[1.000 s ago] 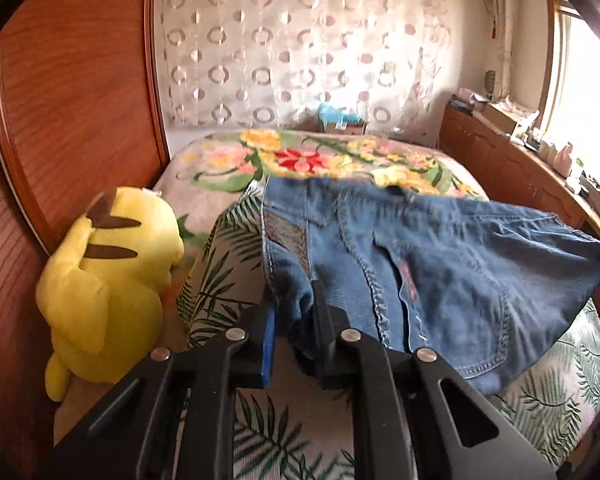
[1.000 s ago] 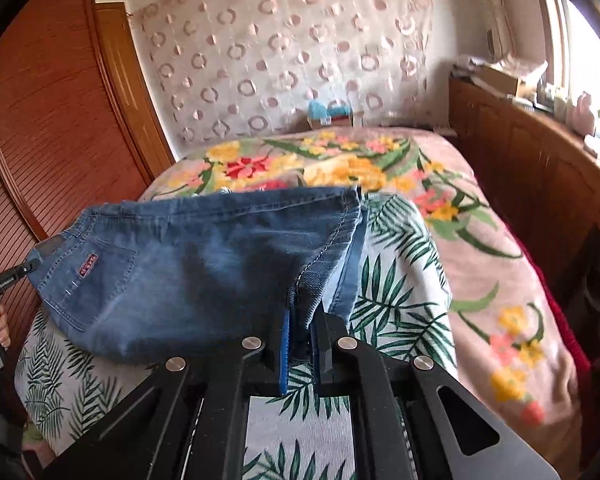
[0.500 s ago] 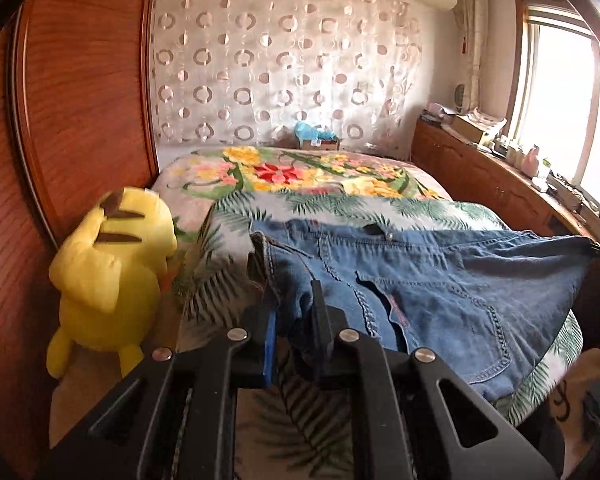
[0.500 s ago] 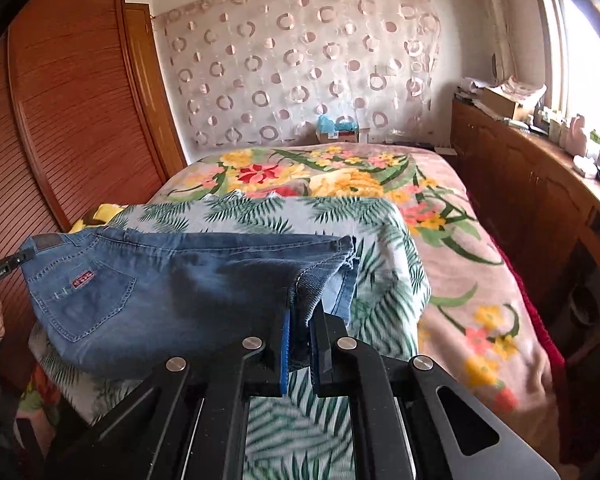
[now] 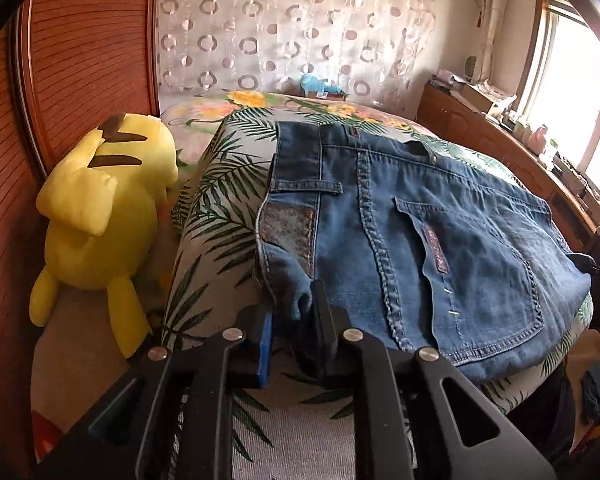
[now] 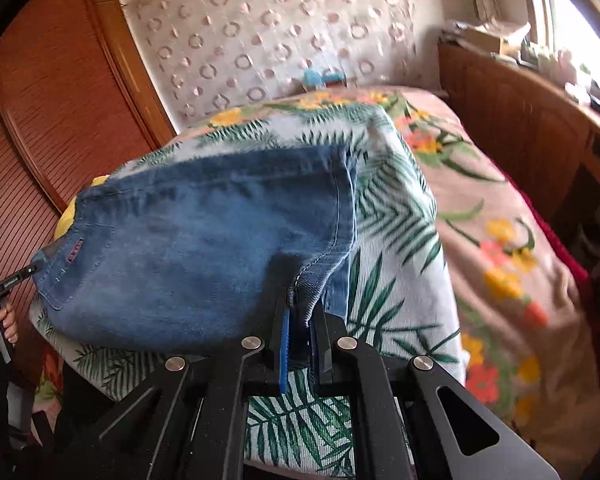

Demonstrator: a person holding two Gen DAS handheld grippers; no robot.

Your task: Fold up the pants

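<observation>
Left wrist, left gripper [image 5: 294, 316] loosening on jeans [image 5: 400, 232] corner, right gripper [image 6: 300, 320] clamping hem

Jeans [image 6: 204, 248] hem between right fingers [image 6: 325, 334], apparently

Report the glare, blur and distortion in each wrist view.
Left wrist view: window blown out white at right, jeans sharp, fisheye bends the wardrobe. Right wrist view: motion blur softens the curtain and cabinet; glare top right.
</observation>
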